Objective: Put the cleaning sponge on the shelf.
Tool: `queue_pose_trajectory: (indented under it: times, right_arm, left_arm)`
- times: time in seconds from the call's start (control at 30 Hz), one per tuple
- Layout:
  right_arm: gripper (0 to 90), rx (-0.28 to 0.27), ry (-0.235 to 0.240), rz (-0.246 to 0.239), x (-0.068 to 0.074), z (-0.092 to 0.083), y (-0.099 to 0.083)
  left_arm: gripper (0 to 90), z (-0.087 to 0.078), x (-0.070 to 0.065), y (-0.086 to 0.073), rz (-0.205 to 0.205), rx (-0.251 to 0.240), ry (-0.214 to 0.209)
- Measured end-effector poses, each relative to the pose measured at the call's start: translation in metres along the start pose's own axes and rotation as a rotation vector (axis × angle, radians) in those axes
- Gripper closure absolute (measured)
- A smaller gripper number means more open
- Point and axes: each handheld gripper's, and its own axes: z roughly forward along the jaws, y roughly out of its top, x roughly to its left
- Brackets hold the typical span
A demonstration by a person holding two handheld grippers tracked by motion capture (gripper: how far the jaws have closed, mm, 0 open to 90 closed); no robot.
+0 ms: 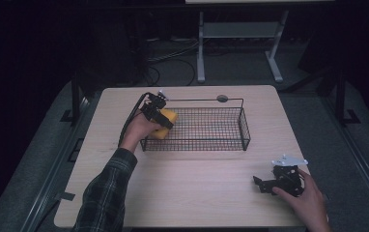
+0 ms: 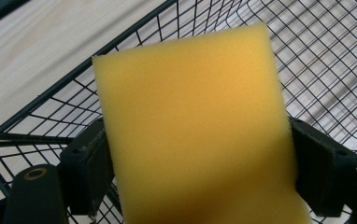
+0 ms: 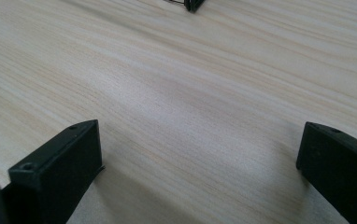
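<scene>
A yellow sponge [image 1: 166, 123] sits between the jaws of my left gripper [image 1: 162, 119], which is shut on it at the left end of a black wire basket [image 1: 221, 143]. In the left gripper view the sponge [image 2: 195, 126] hangs over the basket's mesh floor [image 2: 335, 88], both black jaws pressing its sides. My right gripper [image 1: 262, 186] rests low over the table near the front right corner, held by a hand. In the right gripper view [image 3: 200, 154] its jaws stand wide apart with bare wood between them.
The light wooden table [image 1: 192, 188] has open room in front of the basket. A basket corner [image 3: 193, 4] shows at the top of the right gripper view. A metal stand [image 1: 240, 43] and cables lie on the dark floor beyond.
</scene>
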Motion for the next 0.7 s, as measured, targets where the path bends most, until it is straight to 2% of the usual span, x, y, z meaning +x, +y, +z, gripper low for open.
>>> queue_pose_trajectory:
  times: [0.47, 0.7]
  right_arm:
    - [0.0, 0.0, 0.0, -0.001, 0.0, 0.0, 0.0]
    - [0.0, 0.0, 0.0, 0.0, 0.0, 0.0, 0.0]
  left_arm:
    - [14.2, 0.0, 0.001, -0.001, -0.001, 0.0, 0.012]
    - [14.1, -0.01, -0.001, -0.003, 0.001, -0.024, 0.007]
